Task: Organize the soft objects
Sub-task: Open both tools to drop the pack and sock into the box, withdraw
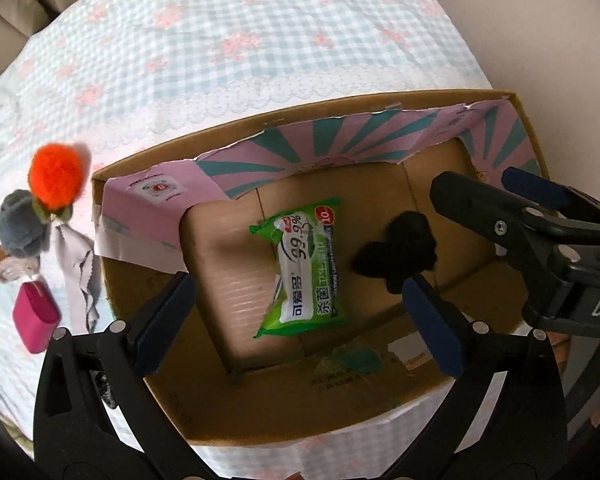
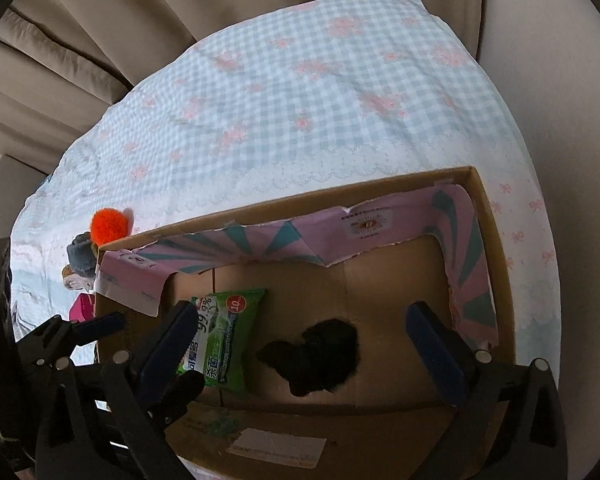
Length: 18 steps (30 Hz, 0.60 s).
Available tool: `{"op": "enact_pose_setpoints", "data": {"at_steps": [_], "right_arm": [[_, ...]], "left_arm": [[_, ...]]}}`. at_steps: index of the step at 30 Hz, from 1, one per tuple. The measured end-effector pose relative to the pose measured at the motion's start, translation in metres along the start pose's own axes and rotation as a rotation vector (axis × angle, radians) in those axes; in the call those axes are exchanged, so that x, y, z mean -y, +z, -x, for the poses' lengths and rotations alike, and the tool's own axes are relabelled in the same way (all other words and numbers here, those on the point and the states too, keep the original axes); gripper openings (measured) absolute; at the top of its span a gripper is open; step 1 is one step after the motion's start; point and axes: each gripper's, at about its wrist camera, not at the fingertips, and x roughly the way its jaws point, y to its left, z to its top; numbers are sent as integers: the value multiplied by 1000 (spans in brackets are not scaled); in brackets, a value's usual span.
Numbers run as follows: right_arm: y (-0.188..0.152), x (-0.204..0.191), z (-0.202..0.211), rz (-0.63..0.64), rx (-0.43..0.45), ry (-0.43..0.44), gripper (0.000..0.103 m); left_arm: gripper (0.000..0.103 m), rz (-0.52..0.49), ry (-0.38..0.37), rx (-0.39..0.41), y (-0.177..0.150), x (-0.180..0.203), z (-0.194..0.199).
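— Inside the cardboard box [image 1: 260, 412], which way is the green wipes pack [image 1: 304, 268] lying?

— In the left wrist view it is lying flat on the box floor, its long axis running from near edge to far wall. The black fuzzy thing [image 1: 396, 252] is sitting just right of it.

— And the claws?

— The left claw [image 1: 300, 320] is hanging spread wide above the pack, gripping nothing. The right claw [image 2: 312, 348] is gaping too, released, with the black fuzzy thing lying below and between its fingers, apart from both pads.
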Motion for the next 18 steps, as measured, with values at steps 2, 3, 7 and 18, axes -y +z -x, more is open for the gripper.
{"op": "enact_pose_setpoints", "data": {"at_steps": [2,3,7,18], "right_arm": [[-1,0,4,0,12,0,103],[-2,-1,7,3,19,-2,103],[-4,-7,21,26,46,-13,103],[-13,-43,110,98,163,-32,103]], "left_arm": [[103,3,-2,5,-2,0,4],[103,6,-9,8,-3,0,7],[103,7,-7,39,-7,0,22],[103,16,-17,202,-32,3,126]]}}
